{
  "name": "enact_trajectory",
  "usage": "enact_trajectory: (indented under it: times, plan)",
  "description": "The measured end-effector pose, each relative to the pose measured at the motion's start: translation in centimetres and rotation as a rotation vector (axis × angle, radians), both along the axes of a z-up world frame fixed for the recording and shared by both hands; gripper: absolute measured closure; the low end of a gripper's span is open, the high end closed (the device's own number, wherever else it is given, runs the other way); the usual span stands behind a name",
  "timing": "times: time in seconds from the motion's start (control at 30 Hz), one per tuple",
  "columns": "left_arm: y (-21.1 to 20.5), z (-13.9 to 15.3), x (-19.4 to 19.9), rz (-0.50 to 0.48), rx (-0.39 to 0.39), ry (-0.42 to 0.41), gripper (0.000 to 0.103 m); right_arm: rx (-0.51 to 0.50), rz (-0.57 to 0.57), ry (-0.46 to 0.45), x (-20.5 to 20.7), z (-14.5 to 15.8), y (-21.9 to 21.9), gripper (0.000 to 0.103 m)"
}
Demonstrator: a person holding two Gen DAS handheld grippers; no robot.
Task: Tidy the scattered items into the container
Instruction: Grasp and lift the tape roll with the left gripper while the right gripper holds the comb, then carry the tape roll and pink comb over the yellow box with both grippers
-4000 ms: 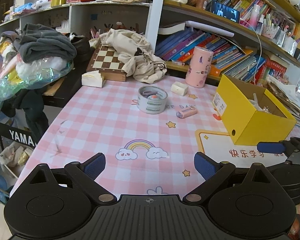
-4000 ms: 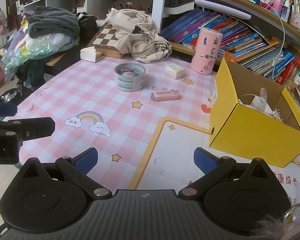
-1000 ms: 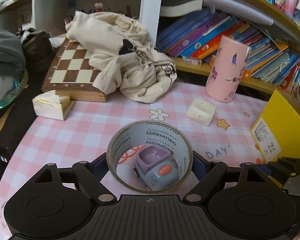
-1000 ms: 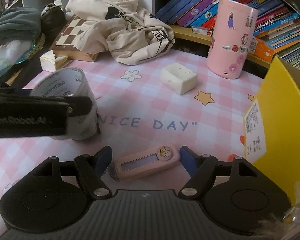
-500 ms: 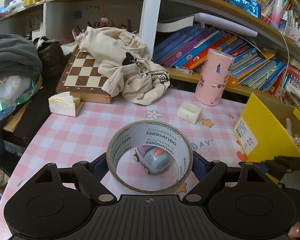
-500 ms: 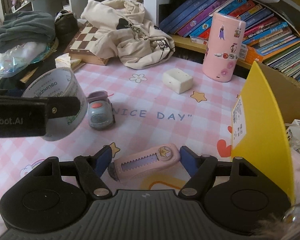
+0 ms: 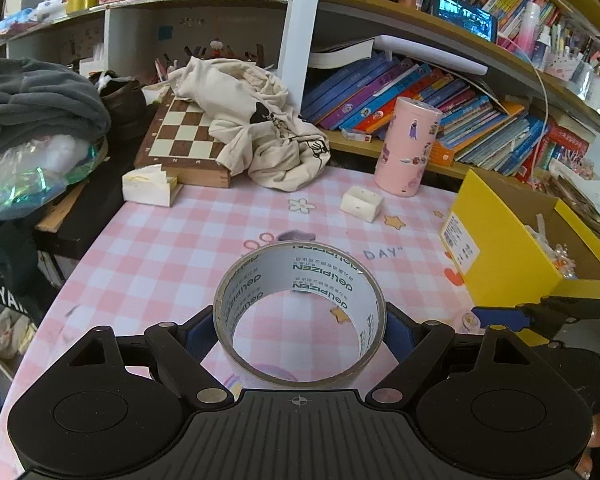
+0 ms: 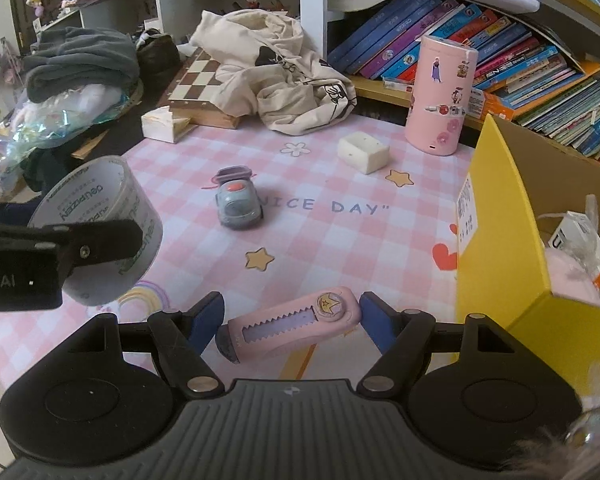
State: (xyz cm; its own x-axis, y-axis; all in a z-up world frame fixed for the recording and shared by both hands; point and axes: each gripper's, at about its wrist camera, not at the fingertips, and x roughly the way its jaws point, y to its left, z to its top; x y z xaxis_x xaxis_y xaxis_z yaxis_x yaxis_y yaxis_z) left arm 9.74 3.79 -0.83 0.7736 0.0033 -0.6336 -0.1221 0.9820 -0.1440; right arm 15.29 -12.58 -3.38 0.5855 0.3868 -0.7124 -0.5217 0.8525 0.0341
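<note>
Clamped: tape roll point(image 7: 300, 312) in left gripper point(image 7: 300, 330), pink cutter point(image 8: 290, 322) crosswise in right gripper point(image 8: 292, 318), nearer yellow box point(image 8: 500, 240) at table's right edge.

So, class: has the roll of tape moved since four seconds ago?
Yes. The roll of tape has left the pink checked mat; held by the left gripper, it hangs nearer the camera than the toy car.

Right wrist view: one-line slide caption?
Right gripper holds the pink utility knife beside the yellow box; toy car remains on the mat.
</note>
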Motion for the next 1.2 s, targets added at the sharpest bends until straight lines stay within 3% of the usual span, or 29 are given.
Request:
enact_trajectory:
  times: [0.67, 1.2]
  plan:
    - [-0.3, 1.7, -7.7, -0.019, -0.019, -0.06, 0.018, 0.035, -0.033, -0.02, -6.8, 2.2, -1.6, 0.03]
    - [-2.3, 1.6, -9.8, -0.124, -0.051, -0.074, 0.018, 0.013, -0.125, -0.031, -10.4, 2.6, -4.2, 0.03]
